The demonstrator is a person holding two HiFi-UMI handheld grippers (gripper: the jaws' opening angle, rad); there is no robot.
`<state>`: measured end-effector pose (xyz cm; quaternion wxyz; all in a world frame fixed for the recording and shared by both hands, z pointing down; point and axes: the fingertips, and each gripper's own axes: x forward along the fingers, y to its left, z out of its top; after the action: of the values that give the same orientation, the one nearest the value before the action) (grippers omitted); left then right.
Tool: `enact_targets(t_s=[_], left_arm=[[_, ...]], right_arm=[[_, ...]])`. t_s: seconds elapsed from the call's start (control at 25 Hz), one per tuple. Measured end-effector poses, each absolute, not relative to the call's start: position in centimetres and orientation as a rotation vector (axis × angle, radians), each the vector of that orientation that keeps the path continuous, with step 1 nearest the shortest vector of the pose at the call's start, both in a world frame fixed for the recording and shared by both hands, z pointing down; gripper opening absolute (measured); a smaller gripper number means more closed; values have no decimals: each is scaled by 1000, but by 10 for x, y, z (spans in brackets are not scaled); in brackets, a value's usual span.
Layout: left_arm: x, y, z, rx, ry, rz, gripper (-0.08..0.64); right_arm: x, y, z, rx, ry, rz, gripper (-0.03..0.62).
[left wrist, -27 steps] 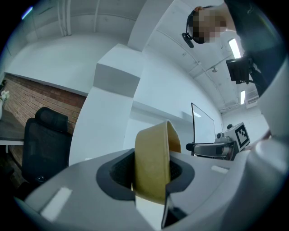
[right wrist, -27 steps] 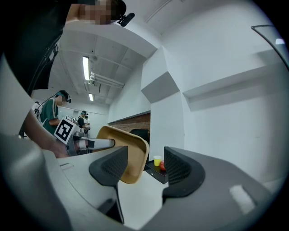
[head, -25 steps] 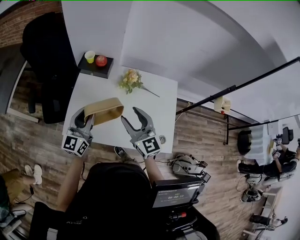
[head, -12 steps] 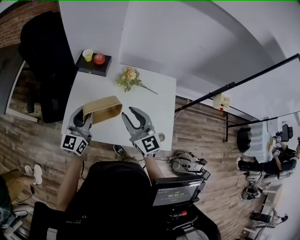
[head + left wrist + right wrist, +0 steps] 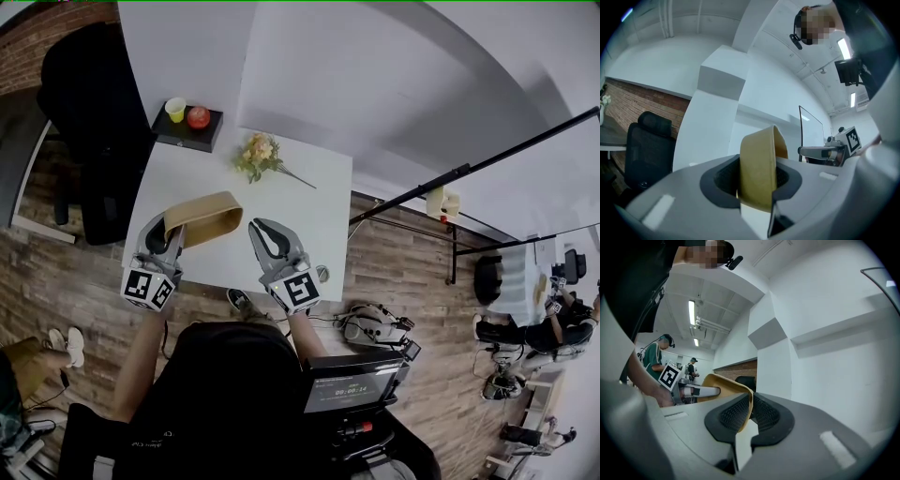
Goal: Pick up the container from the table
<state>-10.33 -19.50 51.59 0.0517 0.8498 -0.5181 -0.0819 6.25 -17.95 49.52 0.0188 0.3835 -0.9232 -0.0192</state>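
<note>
Tan and thin-walled, the container [image 5: 759, 171] sits pinched in your left hand-held gripper [image 5: 757, 180], whose ribbed pads are held slightly apart by one end of it. Your right hand-held gripper [image 5: 750, 411] has its jaws nearly together on the container's rim [image 5: 724, 383], with only the thin wall between the pads. From the head view, the container [image 5: 203, 217] spans the gap between your left hand-held gripper [image 5: 167, 234] and your right hand-held gripper [image 5: 262, 234], lying on its side over the near left part of the white tabletop [image 5: 300, 202]. You cannot tell from any view whether anything is inside it. Farther out on the tabletop lies a small bunch of flowers [image 5: 258, 155], well apart from both grippers. Past the far left corner, a dark tray [image 5: 187, 136] holds a yellow cup [image 5: 175, 110] and a red ball [image 5: 198, 117] side by side; the cup's contents are too small to make out.
</note>
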Motion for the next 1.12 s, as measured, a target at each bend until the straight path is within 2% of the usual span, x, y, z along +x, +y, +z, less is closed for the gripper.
enact_targets(t_s=[0.08, 1.12], left_arm=[[-102, -196, 516, 2587, -1573, -245, 114], [-95, -195, 518, 2606, -1536, -233, 114]], right_arm=[[64, -179, 495, 1191, -2875, -59, 14], [63, -173, 494, 1226, -2810, -119, 11]])
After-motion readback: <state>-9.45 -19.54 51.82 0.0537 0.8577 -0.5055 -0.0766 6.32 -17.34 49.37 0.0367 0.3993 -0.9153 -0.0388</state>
